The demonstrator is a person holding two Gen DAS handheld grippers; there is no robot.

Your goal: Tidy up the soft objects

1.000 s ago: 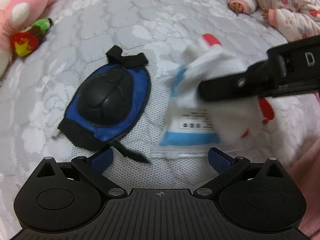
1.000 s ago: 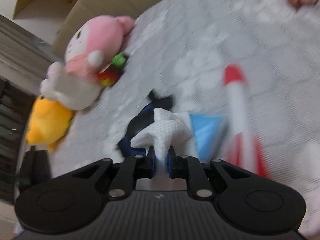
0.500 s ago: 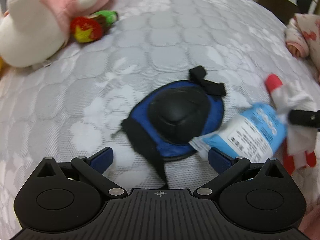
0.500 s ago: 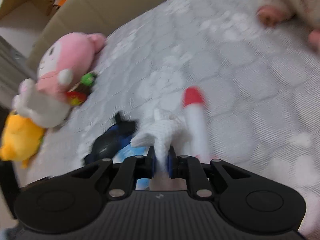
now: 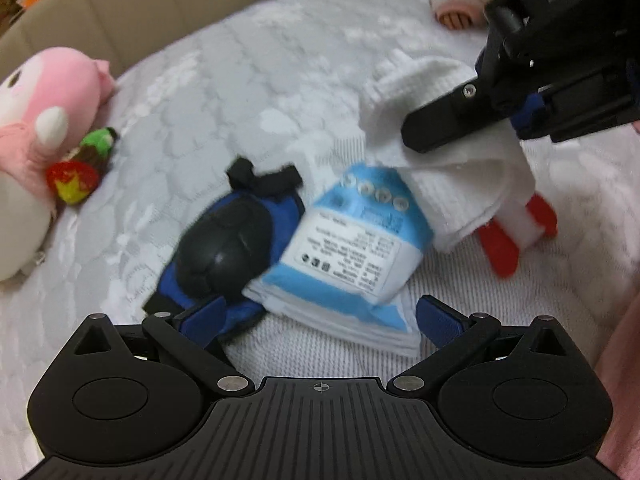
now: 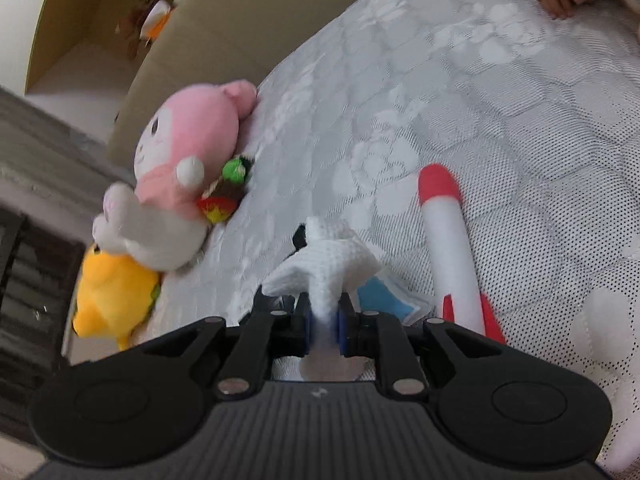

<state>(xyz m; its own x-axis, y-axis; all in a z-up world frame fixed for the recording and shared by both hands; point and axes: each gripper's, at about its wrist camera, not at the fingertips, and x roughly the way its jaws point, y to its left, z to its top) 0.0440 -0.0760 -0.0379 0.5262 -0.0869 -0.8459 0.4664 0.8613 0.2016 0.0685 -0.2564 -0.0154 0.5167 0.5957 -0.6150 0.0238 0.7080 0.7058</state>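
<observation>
The printed label on the light-blue and white soft tissue pack (image 5: pixel 348 256) is smeared by motion and unreadable. A white textured cloth (image 5: pixel 452 184) covers the pack's upper right corner and most of the white and red plush rocket (image 5: pixel 516 228), leaving only its red fins showing. The black and blue padded knee guard (image 5: pixel 224 248) is blurred, its right edge under the pack. The pink and white plush doll (image 5: pixel 36 128) is cut off by the left edge. In the right wrist view, the yellow plush toy (image 6: pixel 112 296) lies partly beneath the doll.

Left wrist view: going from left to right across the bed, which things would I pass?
Pink plush toy → blue knee pad → blue-and-white tissue pack → white cloth held in the right tool → red-finned toy rocket.
</observation>
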